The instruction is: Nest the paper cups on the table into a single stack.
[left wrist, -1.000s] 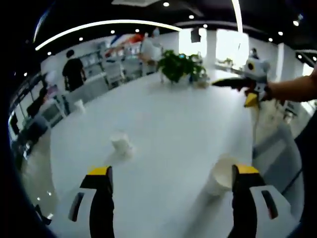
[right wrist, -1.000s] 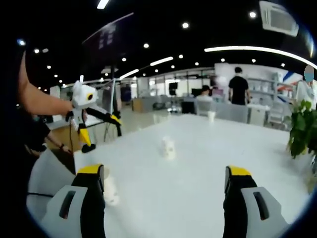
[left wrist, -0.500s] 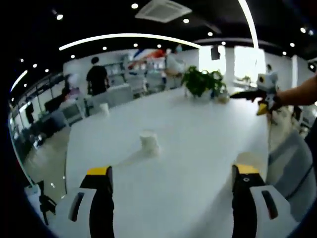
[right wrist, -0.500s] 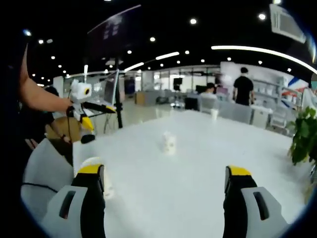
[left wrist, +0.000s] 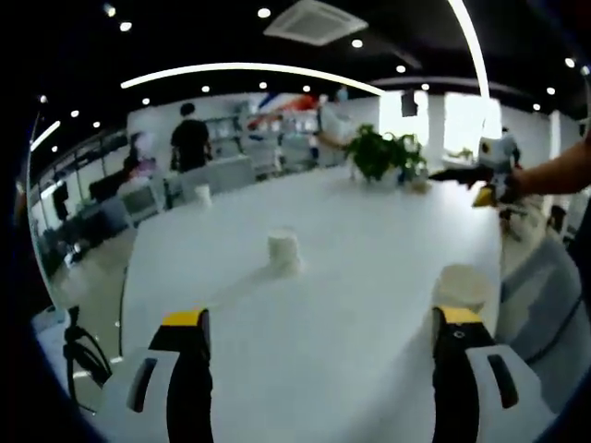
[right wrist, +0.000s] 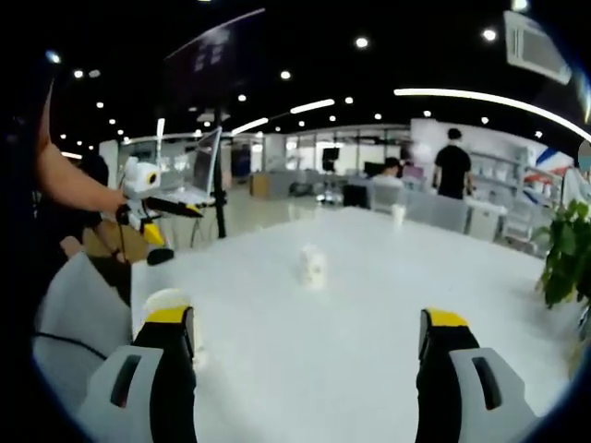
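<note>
While both grippers hover above the broad white table (left wrist: pixel 369 277), nothing is nested yet. One small white paper cup (left wrist: pixel 283 252) stands upright mid-table, ahead of the left gripper (left wrist: pixel 319 369); a second white cup (left wrist: pixel 460 286) stands just beyond its right jaw. In the right gripper view that nearer cup (right wrist: pixel 166 303) sits by the right gripper (right wrist: pixel 305 369)'s left jaw. Both grippers' jaws are spread wide, empty, touching nothing

Right gripper (right wrist: pixel 309 328) jaws wide apart, nothing between, above white table (right wrist: pixel 369 305). 1 paper cup (right wrist: pixel 167 305) just beside its left jaw, another cup (right wrist: pixel 311 266) mid-table, third cup (right wrist: pixel 396 214) at far edge. Left gripper (right wrist: pixel 164 205) held off table's left.
</note>
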